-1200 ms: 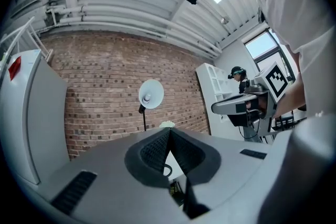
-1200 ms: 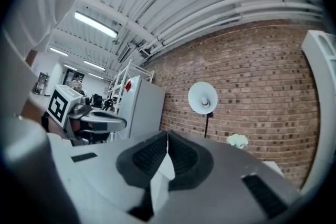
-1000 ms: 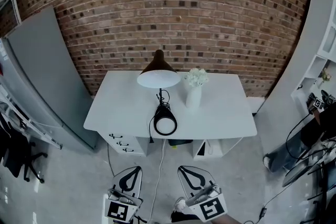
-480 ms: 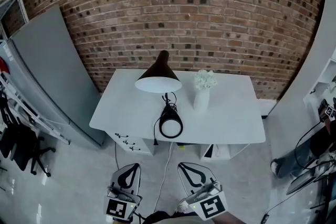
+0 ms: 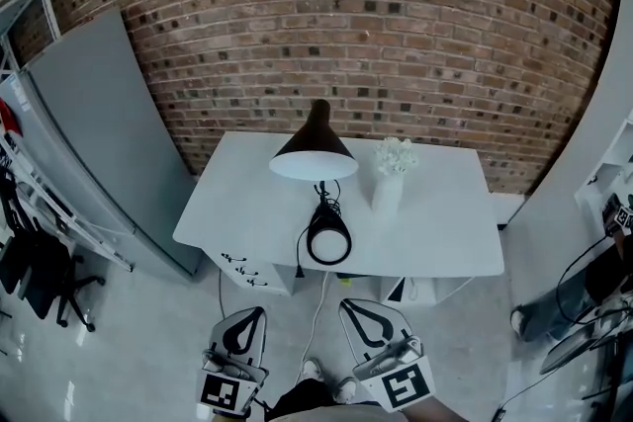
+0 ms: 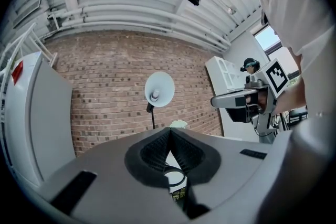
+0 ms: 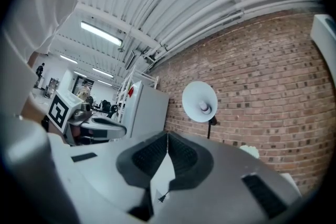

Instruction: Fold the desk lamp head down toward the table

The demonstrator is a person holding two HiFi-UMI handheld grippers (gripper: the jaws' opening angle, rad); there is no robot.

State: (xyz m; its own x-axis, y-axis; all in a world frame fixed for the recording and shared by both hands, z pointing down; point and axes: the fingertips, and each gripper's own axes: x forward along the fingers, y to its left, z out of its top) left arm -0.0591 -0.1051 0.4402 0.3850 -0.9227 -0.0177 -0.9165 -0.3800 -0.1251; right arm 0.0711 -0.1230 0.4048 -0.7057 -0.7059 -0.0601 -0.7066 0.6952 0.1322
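Observation:
A black desk lamp stands on the white table, its cone head raised with the white inside facing me, its round base near the front edge. The lamp head also shows in the left gripper view and in the right gripper view. Both grippers hang low in the head view, well short of the table. My left gripper is shut with nothing between its jaws. My right gripper is shut and empty too.
A white vase with white flowers stands just right of the lamp. The lamp's cord drops off the table's front to the floor between the grippers. A grey cabinet stands left, a brick wall behind, white shelving right.
The table, lamp and vase sit slightly lower and further right in the head view, and a bit larger. Both grippers stay shut at the bottom of the frame.

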